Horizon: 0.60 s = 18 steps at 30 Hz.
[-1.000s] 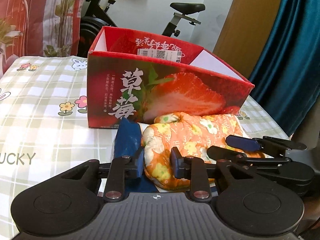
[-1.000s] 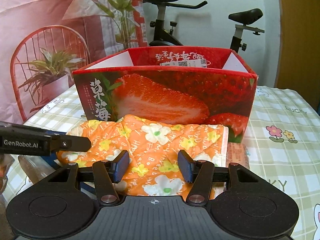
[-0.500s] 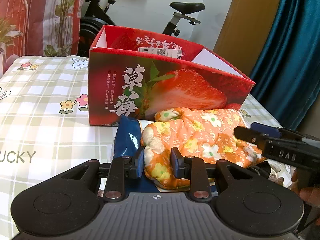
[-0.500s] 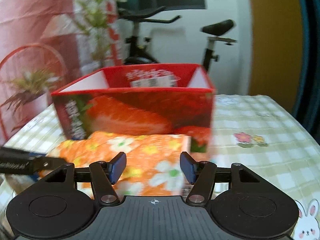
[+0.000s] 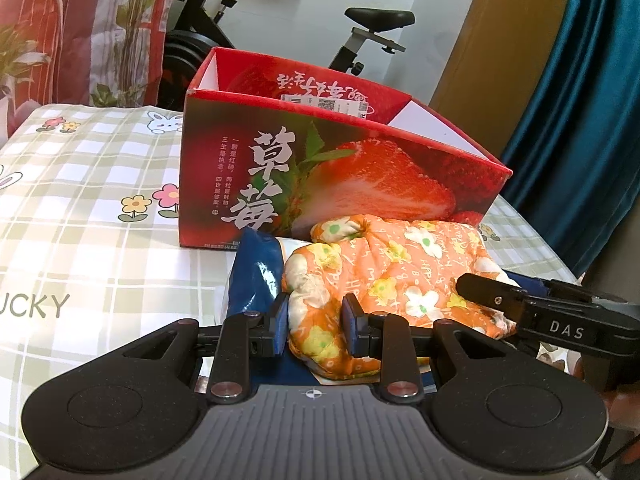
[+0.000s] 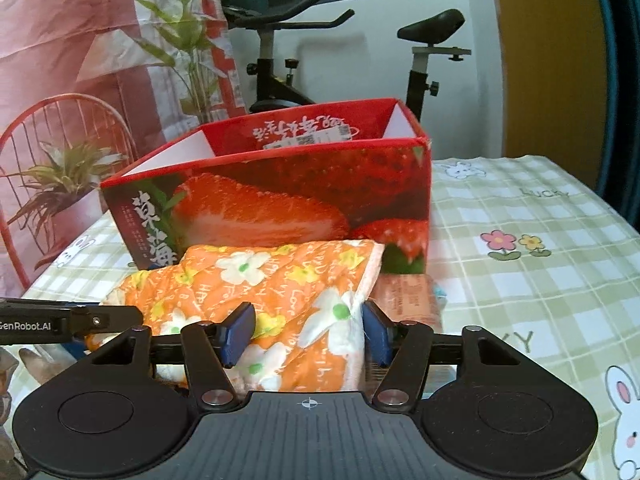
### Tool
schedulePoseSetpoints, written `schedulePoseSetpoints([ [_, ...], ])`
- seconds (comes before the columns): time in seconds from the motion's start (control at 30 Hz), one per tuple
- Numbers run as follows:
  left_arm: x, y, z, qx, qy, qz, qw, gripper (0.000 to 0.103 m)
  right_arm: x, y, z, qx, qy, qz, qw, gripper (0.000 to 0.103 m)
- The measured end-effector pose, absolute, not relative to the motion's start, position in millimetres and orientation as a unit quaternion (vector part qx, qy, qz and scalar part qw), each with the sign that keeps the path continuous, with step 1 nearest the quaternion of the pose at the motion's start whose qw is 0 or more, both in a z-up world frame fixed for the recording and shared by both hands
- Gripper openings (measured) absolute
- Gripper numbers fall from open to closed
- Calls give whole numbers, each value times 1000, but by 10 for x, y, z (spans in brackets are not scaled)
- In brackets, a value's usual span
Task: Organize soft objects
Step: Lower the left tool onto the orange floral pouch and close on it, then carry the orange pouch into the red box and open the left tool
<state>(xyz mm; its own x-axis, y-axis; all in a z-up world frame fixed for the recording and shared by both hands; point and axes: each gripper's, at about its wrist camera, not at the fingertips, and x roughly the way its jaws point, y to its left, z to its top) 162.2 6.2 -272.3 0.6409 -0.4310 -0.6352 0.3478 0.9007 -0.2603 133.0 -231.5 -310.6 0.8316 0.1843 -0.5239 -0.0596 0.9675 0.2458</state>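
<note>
An orange flowered padded cloth (image 5: 400, 268) lies on the table in front of the red strawberry box (image 5: 320, 172). My left gripper (image 5: 314, 328) is shut on the cloth's left end. My right gripper (image 6: 306, 330) is open, its fingers on either side of the cloth's (image 6: 280, 280) right corner. The right gripper's finger also shows in the left wrist view (image 5: 520, 304), and the left one in the right wrist view (image 6: 72, 320). A blue packet (image 5: 254, 276) lies under the cloth. The box (image 6: 280, 200) is open on top.
A pink packet (image 6: 408, 296) lies under the cloth's right side. The table wears a checked cloth with flowers (image 6: 540, 280). An exercise bike (image 5: 360, 36), a plant and red chair (image 6: 60, 168), and a teal curtain (image 5: 580, 100) stand beyond the table.
My right gripper swung out to the right and came back around the cloth's right corner, with its jaws wider. The left gripper kept its hold and barely moved.
</note>
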Motion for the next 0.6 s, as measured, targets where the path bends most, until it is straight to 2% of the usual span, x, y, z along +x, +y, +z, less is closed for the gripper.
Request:
schedulePoseSetpoints([
  [0.1, 1617, 55, -2714, -54, 364, -214, 905, 30, 1326, -2281, -3097, 105, 282, 72, 951, 39],
  [0.17, 1610, 59, -2706, -55, 362, -213, 906, 29, 1320, -2297, -3074, 105, 279, 69, 952, 24],
  [0.23, 1590, 61, -2688, -53, 357, -211, 908, 25, 1308, -2357, -3040, 116, 273, 68, 953, 16],
  [0.33, 1555, 59, -2610, -45, 340, -213, 915, 18, 1277, -2424, -2959, 126, 259, 80, 954, 13],
  [0.6, 1450, 90, -2265, -37, 275, -218, 936, 16, 1209, -2450, -2544, 109, 203, 116, 966, 11],
])
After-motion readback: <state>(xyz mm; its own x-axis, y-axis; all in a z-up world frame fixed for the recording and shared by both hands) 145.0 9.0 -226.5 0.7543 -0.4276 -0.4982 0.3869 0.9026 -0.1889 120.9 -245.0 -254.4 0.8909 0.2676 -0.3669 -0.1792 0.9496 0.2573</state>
